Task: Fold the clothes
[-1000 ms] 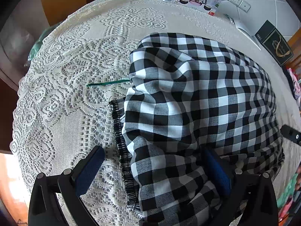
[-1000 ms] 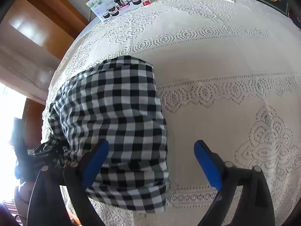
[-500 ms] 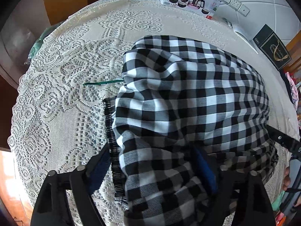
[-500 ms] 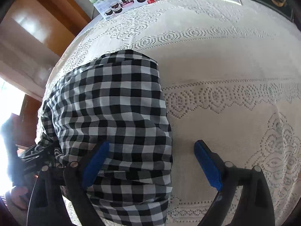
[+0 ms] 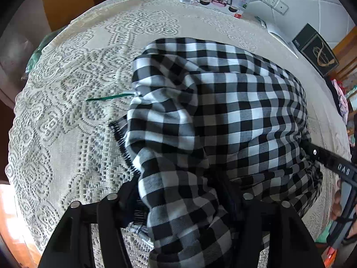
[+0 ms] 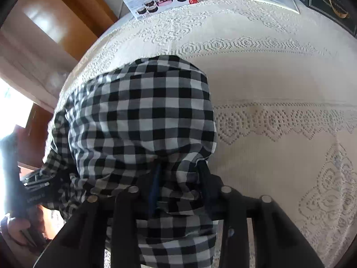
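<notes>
A lace-covered table stands before white tiled wall and wooden cabinets, daylight glaring left.

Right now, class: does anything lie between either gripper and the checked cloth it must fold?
Nothing visible does. The left gripper and the right gripper each already have the checked cloth bunched between their fingers. The green stick beside the cloth and the boxes at the table's far edge lie clear of both.
</notes>
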